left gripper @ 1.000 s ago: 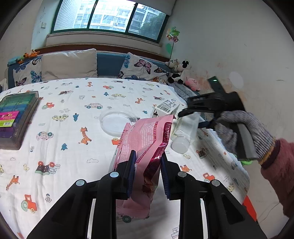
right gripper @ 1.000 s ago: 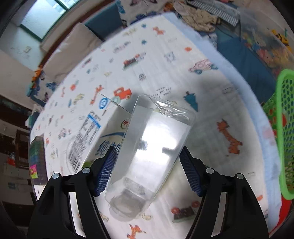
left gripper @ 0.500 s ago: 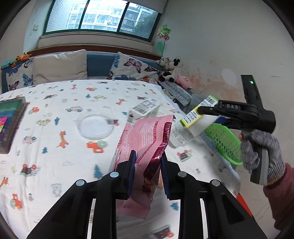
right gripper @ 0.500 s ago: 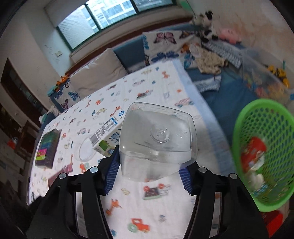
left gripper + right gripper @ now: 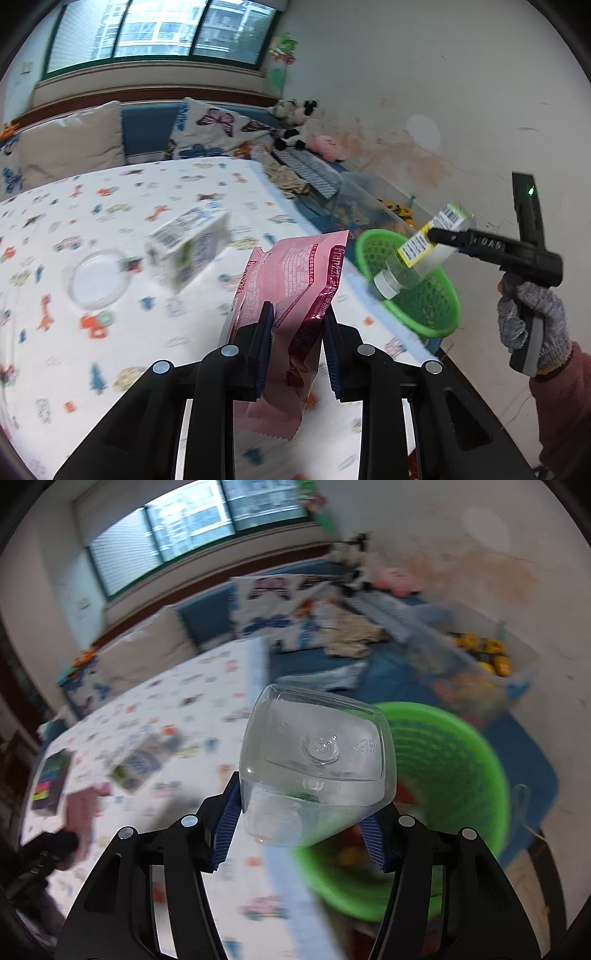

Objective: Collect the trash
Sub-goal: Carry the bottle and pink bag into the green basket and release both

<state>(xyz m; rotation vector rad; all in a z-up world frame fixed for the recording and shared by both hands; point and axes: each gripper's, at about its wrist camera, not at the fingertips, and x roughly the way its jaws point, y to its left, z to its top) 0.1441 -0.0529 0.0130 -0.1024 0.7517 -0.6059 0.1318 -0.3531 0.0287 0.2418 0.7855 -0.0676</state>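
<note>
A bed [image 5: 110, 362] with a white cartoon-print sheet fills the left and centre of the left wrist view, with pillows [image 5: 70, 144] and a window [image 5: 162, 26] behind it in the upper left. At the bed's right edge, right of centre, sits a green mesh basket [image 5: 439, 317]; in the right wrist view the same basket [image 5: 465, 760] fills the lower right, with some red and yellow items inside, too blurred to name. A white carton [image 5: 188, 247] lies on the sheet left of centre, and a round clear lid [image 5: 98, 280] lies just beside it to the left. At bottom centre the left gripper [image 5: 297, 350] is clamped narrowly on a pink wrapper [image 5: 295, 277], which stands up between the blue pads, above the sheet. At the right edge a gloved hand [image 5: 532, 325] holds the right gripper [image 5: 443, 236], pinching a clear bottle [image 5: 413, 258] with a yellow label, cap end tilted down over the basket's near rim. In the right wrist view that gripper [image 5: 299, 830] stands about half open, pads pressing both sides of the bottle [image 5: 314, 760], its base facing the camera, in front of the basket.
</note>
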